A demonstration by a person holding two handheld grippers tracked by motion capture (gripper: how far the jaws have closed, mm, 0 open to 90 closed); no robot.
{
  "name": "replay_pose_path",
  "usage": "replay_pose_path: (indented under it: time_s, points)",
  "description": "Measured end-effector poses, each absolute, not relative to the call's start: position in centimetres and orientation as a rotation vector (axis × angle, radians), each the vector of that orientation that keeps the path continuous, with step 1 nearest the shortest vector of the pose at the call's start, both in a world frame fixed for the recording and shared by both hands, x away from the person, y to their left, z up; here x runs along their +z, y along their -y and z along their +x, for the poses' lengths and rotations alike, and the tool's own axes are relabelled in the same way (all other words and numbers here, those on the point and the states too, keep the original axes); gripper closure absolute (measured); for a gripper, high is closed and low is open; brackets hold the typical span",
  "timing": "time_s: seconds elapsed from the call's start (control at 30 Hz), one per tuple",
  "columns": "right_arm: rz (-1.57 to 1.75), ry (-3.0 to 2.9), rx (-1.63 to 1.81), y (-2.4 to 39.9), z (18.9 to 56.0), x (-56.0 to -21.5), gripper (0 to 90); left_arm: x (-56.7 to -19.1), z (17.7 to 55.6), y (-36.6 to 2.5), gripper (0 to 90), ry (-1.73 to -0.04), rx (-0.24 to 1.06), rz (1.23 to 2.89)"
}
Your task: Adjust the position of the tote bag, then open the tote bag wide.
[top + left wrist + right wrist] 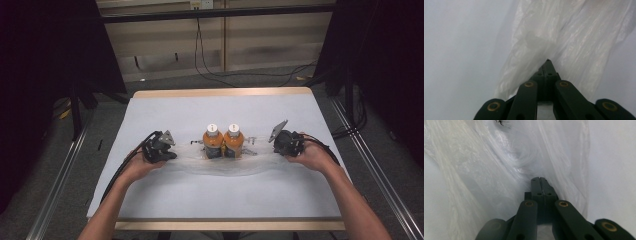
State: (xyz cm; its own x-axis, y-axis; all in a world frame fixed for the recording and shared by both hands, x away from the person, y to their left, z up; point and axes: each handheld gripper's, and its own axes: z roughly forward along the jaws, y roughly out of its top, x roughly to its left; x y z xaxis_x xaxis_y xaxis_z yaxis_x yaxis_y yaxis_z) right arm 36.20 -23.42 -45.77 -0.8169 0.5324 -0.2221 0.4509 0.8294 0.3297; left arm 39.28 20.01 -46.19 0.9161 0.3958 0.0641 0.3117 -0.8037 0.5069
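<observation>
Nearest the person, on the white worktop (165, 200), each hand draws one end of a clear plastic bag (220, 167) outward. Left claw (547, 61) is pinched tight on bunched film, and right claw (539, 178) is likewise clamped on its end. Between them, two orange bottles (223, 141) stand touching inside the bag. Stretching seems underway; lifting next calls for even, matched pulls.

A lab recording booth: cloth-covered table (225, 185), black curtains (45, 60), floor rails (60, 185), loose cables (210, 70)
</observation>
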Motion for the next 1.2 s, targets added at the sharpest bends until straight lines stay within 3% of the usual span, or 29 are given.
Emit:
replay_pose_path:
  time_s: [0.87, 1.2]
  points:
    - [0.778, -2.705, 0.449, 24.5, 34.4, -45.8, 90.0, -46.3, 38.2, -20.9, 90.0, -0.531, 0.222, 2.544]
    - [0.843, -2.662, 0.609, 24.6, 34.1, -45.6, 90.0, -47.0, 38.2, -22.1, 90.0, -0.636, 0.135, 2.371]
